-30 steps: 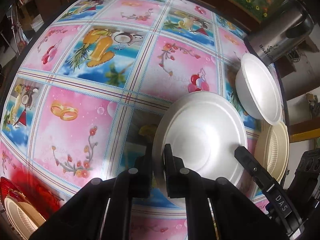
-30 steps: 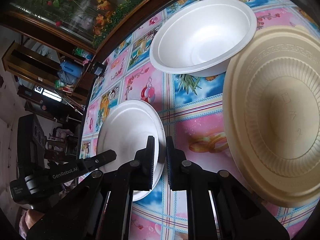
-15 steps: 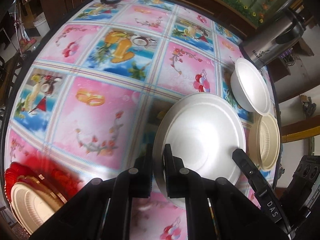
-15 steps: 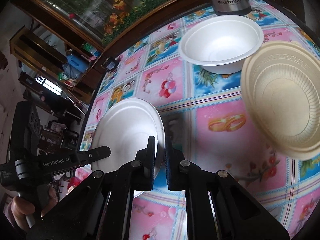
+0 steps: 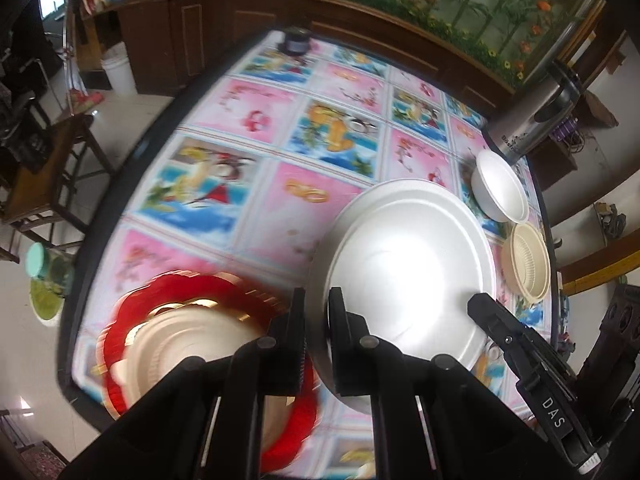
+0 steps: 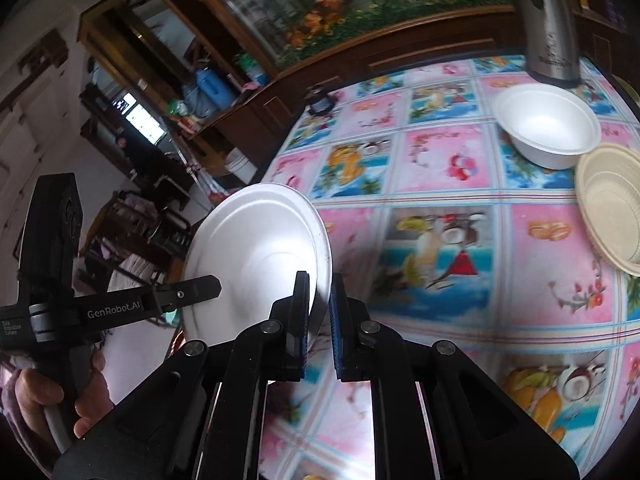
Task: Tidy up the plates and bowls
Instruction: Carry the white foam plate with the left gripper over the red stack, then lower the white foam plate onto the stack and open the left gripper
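Both pairs of fingers are clamped on the rim of one white foam plate (image 5: 404, 276): the left gripper (image 5: 317, 320) pinches its near-left edge and the right gripper (image 6: 319, 304) its opposite edge, holding it clear above the table (image 5: 280, 184). Left of that plate lies a red plate (image 5: 132, 312) carrying a cream plate (image 5: 180, 344). Right of it, well apart, a white bowl (image 5: 502, 190) and a cream bowl (image 5: 528, 264) sit side by side near a steel flask (image 5: 532, 120).
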Demonstrator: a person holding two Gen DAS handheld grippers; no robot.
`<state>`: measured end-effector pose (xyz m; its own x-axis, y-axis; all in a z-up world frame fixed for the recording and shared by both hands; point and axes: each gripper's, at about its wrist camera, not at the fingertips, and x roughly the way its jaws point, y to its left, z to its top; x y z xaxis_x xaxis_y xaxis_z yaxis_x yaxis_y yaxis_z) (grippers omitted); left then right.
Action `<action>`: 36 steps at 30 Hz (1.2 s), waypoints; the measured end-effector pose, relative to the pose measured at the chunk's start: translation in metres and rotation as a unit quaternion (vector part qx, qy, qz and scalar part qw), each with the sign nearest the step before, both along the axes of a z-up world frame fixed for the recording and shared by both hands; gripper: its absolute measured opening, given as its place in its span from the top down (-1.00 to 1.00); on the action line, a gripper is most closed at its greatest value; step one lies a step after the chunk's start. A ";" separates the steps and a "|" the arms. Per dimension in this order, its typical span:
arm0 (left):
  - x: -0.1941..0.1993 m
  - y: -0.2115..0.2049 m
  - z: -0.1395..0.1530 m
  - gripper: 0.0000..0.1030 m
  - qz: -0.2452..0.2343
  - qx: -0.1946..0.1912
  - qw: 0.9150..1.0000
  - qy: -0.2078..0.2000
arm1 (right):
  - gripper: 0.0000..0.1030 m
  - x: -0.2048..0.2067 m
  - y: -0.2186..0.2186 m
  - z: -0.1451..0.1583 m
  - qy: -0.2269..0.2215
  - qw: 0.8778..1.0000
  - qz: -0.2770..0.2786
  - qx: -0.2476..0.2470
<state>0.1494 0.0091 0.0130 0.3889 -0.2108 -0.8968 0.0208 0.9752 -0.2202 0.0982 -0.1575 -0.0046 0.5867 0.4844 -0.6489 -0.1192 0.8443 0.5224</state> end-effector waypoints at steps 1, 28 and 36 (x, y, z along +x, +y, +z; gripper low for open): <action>-0.006 0.007 0.002 0.84 0.003 0.002 1.000 -0.003 | 0.82 -0.004 0.008 0.002 -0.002 1.000 0.006 -0.003; -0.069 0.110 -0.078 0.73 0.042 0.026 0.997 0.056 | 0.81 -0.045 0.138 -0.047 0.048 0.990 0.092 -0.093; -0.068 0.107 -0.079 0.68 0.027 0.071 0.996 0.049 | 0.81 -0.044 0.148 -0.050 0.044 0.988 0.096 -0.112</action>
